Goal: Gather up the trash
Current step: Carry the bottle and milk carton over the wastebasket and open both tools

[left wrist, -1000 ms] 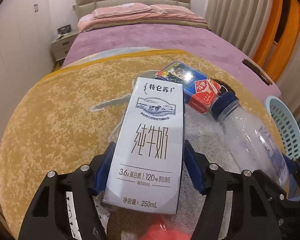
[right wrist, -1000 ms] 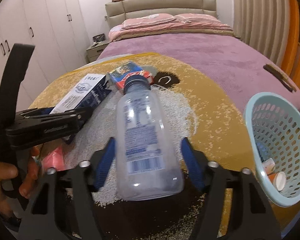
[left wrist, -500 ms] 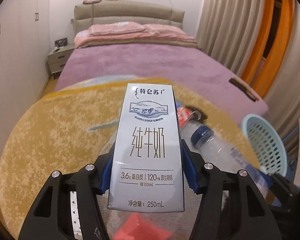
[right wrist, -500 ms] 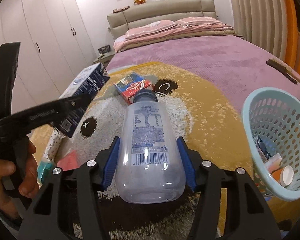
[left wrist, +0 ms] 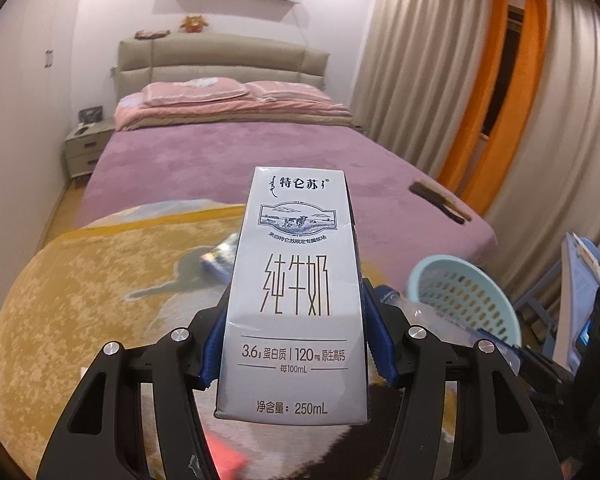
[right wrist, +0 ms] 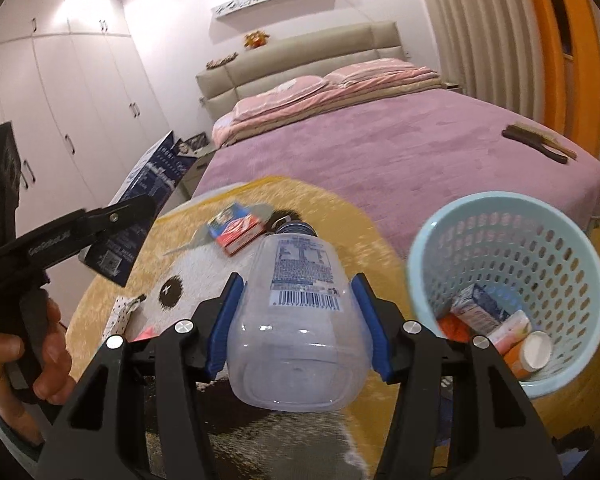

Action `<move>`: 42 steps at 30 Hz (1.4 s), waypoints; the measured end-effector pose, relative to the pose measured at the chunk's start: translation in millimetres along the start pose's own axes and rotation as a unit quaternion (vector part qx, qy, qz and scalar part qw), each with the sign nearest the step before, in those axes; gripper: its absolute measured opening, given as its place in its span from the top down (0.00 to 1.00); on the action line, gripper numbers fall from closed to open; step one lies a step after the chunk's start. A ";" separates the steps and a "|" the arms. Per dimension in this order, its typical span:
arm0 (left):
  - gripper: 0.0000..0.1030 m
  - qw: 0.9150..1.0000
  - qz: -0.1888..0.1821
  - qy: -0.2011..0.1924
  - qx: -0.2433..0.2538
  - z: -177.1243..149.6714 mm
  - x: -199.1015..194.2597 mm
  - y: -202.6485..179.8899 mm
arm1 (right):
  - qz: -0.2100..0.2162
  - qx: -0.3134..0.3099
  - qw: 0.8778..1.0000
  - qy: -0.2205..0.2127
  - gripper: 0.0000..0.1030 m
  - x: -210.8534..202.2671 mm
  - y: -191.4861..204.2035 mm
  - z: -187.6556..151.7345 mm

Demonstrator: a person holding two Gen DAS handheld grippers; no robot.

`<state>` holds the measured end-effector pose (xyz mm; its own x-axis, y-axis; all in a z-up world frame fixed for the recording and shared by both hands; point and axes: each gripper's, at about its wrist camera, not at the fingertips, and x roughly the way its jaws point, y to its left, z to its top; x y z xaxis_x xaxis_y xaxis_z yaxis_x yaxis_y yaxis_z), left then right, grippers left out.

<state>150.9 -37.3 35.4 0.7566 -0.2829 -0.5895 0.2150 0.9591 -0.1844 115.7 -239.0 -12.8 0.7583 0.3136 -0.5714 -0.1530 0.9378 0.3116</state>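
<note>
My left gripper (left wrist: 296,340) is shut on a white 250 mL milk carton (left wrist: 296,300) and holds it up above the yellow rug (left wrist: 80,300). The carton also shows in the right wrist view (right wrist: 148,196). My right gripper (right wrist: 298,320) is shut on a clear plastic bottle (right wrist: 300,312) with a blue cap, lifted off the rug (right wrist: 340,220). A light blue trash basket (right wrist: 560,240) stands to the right of it, with several pieces of trash inside. The basket also shows in the left wrist view (left wrist: 460,292).
A red and blue box (right wrist: 238,226) lies on the rug (right wrist: 340,220) past the bottle. A red scrap (right wrist: 146,333) and a dotted strip (right wrist: 120,316) lie at the left. A purple bed (right wrist: 400,148) stands behind, with a brush (right wrist: 540,146) on it.
Both grippers have risen and tilted up with the carton and the bottle. The right gripper has moved closer to the basket.
</note>
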 end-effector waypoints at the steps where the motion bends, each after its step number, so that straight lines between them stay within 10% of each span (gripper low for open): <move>1: 0.45 1.000 -0.007 0.003 0.005 -1.1 -0.1 -3.6 | -0.006 0.003 1.000 -0.003 0.49 -3.5 -5.5 1.1; 20: 0.45 0.991 -0.095 0.058 0.069 -7.2 61.3 -111.9 | -0.077 0.112 0.989 -0.055 0.49 -53.0 -120.5 16.3; 42: 0.35 0.975 -0.130 0.150 0.101 -45.1 157.3 -193.0 | -0.152 0.207 0.967 0.010 0.49 -6.0 -214.4 -10.0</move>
<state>200.5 -267.5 -57.2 0.4533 -0.4782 -0.7522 0.5145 0.8295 -0.2174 137.7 -440.4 -83.7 0.7161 0.0399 -0.6968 0.3439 0.8487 0.4019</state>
